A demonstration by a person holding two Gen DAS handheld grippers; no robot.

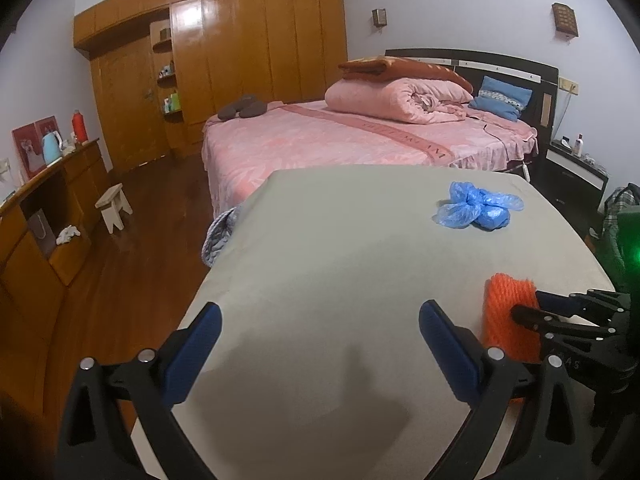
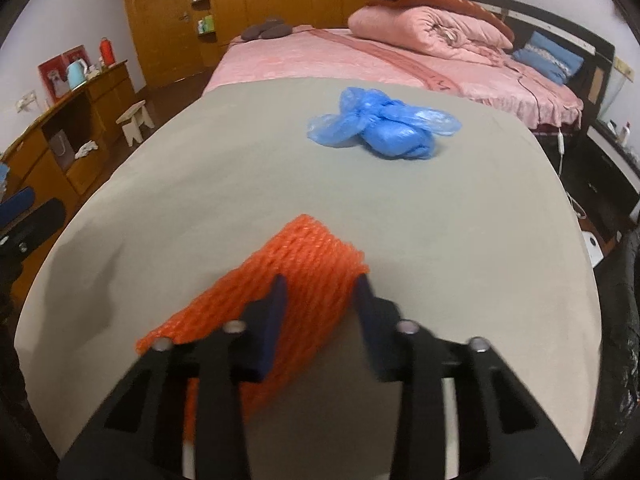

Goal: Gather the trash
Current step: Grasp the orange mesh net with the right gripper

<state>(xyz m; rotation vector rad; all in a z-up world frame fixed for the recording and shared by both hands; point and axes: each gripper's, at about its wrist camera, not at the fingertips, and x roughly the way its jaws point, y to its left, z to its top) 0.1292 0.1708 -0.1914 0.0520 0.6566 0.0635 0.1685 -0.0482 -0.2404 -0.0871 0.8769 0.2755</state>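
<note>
My right claw (image 2: 320, 280) has its two blue pads squeezed in on the near end of an orange foam net sleeve (image 2: 280, 292), the soft ribbed kind with a diamond mesh that wraps fruit. The sleeve is flattened into a long, slightly crumpled tube lying across the table (image 2: 460, 220), and the pads pinch its right-hand part, narrowed to a small gap with the mesh bunched between them. From my left camera the same sleeve (image 1: 506, 316) shows as a bright orange ribbed block with the black linkage of the right claw clamped across it.

My left claw (image 1: 320, 320) stands wide apart with nothing between its textured blue pads, only the tabletop below. That surface is a smooth, matte grey-beige sheet with rounded corners.

Farther across the table, well apart from the sleeve, lies a bundle of thin blue plastic shoe covers (image 2: 380, 128), glossy, wrinkled and translucent, knotted loosely into a lump with loose ends fanning out.

Beyond the table is a bed (image 1: 320, 140) under a pink patterned cover with a rolled pink quilt (image 1: 396, 100), and a wall of glossy wooden wardrobes (image 1: 240, 48).
</note>
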